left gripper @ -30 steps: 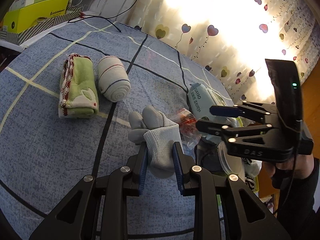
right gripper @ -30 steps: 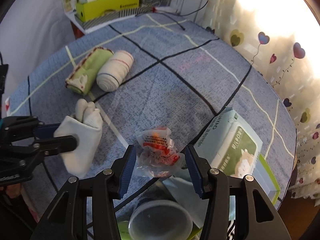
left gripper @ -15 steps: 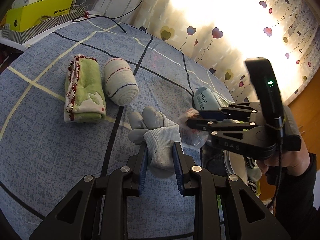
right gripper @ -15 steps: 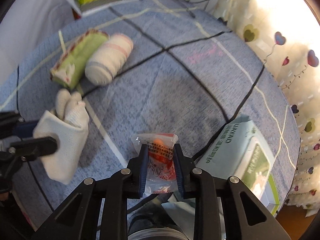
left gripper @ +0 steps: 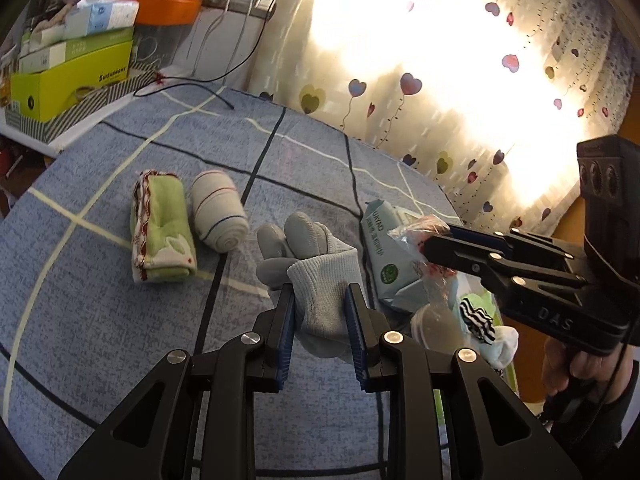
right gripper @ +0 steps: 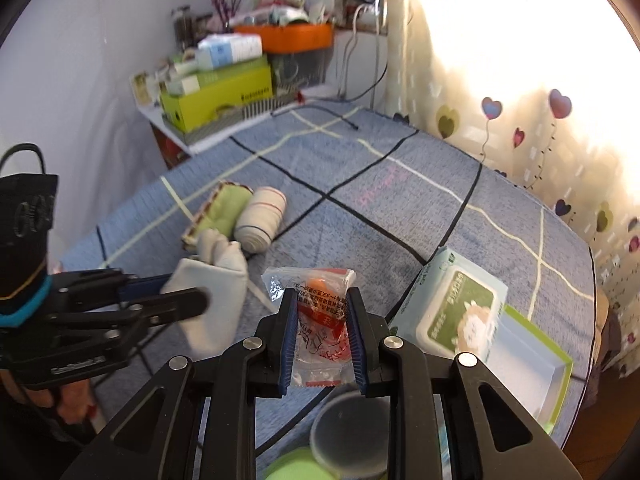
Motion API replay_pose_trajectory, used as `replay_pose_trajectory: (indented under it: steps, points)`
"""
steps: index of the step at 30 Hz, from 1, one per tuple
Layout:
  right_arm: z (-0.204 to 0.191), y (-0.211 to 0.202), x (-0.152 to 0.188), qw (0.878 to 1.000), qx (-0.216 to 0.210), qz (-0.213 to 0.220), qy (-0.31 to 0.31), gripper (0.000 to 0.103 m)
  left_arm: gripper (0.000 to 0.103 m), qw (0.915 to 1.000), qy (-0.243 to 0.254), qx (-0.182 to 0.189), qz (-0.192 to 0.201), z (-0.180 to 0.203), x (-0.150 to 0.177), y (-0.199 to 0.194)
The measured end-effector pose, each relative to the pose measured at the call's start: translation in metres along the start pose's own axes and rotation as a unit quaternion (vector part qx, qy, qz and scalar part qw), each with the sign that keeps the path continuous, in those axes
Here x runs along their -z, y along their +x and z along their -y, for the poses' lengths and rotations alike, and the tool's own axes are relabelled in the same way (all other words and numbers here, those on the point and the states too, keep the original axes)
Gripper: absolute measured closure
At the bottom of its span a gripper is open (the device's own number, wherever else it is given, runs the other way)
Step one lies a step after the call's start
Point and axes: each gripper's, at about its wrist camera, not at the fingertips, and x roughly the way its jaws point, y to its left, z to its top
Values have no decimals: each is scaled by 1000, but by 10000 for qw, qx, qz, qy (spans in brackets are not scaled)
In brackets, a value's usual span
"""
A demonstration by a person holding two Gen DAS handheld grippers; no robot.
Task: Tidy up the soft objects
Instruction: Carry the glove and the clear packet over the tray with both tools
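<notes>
Left gripper point(left gripper: 320, 308): its blue pads pinch the cuff end of a pale grey glove point(left gripper: 316, 268), held clear of the bed.
Glove direction: long axis runs straight away from the jaws, fingertips pointing forward toward the far side of the bed.
Right gripper point(right gripper: 320, 316): its pads press both sides of a clear snack packet point(right gripper: 320, 312) printed red and orange, lifted off the blue checked bedspread point(right gripper: 400, 184).
Packet direction: long axis stands roughly along the fingers, sealed top edge away from the camera.
Already sorted: a rolled green towel point(left gripper: 164, 226) and a rolled striped sock point(left gripper: 218, 210) lie side by side, touching, beyond the glove.
Nearby clutter: a pack of wet wipes point(right gripper: 452, 304) just right of the packet; a round lid below it, possibly on a jar, too blurred to tell.
Step in hand: both items appear picked up and ready for carrying.
Next move: probably set the glove beside the sock roll, parallel to it; the packet needs a separate spot.
</notes>
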Motion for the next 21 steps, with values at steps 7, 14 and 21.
replay_pose_trajectory:
  steps: [7, 14, 21]
  points:
    - [2, -34, 18, 9993, 72, 302, 215, 81, 77, 9997, 232, 54, 66, 25, -1, -4]
    - [12, -59, 38, 9971, 189, 524, 514, 81, 77, 9988, 458, 164, 94, 48, -1, -5]
    - [25, -72, 53, 9949, 287, 607, 746, 81, 77, 9976, 634, 251, 83, 66, -1, -3]
